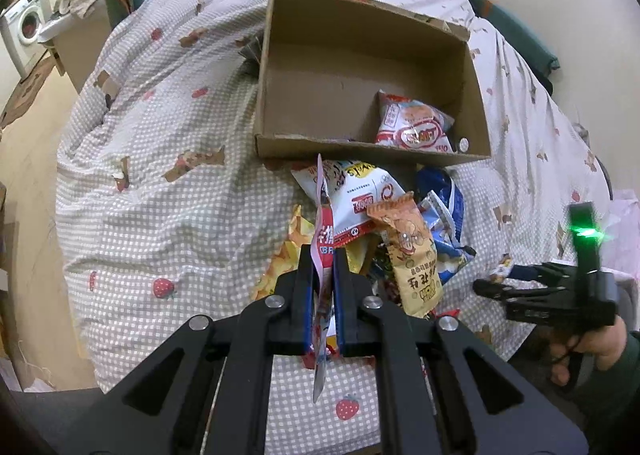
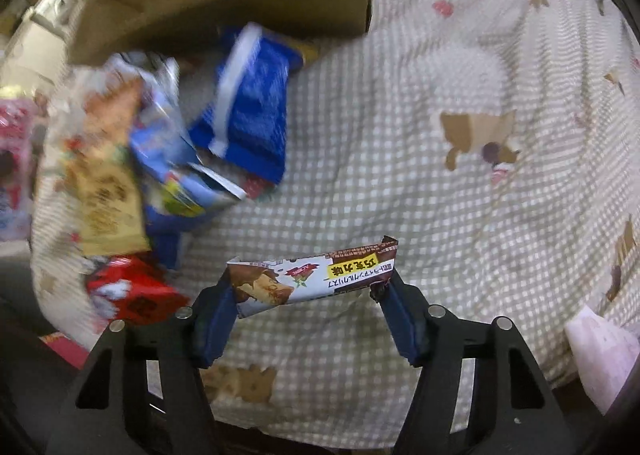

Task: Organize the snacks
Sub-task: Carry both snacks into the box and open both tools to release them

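Snacks (image 1: pixel 384 223) mostly still piled outside box (image 1: pixel 276 55), one packet (image 1: pixel 416 123) in; left gripper (image 1: pixel 324 267) pinches a flat pouch (image 1: pixel 323 239), right gripper (image 2: pixel 308 295) apparently spans a chocolate bar (image 2: pixel 316 279) endwise, view blurred.

The quilt (image 1: pixel 168 191) is beige-and-white gingham dotted with red strawberries and brown bears. The cardboard box (image 1: pixel 280 55) is plain brown. Lower centre in the right wrist view, a chocolate bar wrapper (image 2: pixel 316 279) is white and brown with a yellow label.
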`<act>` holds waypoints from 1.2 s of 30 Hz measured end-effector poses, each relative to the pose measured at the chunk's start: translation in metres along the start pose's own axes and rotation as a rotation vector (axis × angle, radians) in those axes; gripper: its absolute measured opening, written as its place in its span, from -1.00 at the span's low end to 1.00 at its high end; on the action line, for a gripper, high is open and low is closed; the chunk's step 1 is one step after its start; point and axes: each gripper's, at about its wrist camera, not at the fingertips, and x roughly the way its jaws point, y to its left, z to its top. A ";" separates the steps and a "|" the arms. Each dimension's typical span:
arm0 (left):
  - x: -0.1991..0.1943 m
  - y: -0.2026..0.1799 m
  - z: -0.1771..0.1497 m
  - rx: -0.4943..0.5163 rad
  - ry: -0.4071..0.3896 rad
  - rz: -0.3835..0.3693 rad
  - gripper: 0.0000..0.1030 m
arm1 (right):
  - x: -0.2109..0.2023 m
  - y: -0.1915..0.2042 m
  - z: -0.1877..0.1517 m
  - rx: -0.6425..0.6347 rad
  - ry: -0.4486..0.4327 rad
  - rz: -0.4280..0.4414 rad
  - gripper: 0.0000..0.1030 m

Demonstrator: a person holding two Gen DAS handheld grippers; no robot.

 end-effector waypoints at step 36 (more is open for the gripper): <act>0.043 -0.008 0.128 0.044 -0.196 0.073 -0.88 | -0.073 0.004 0.146 0.027 -0.485 0.312 0.32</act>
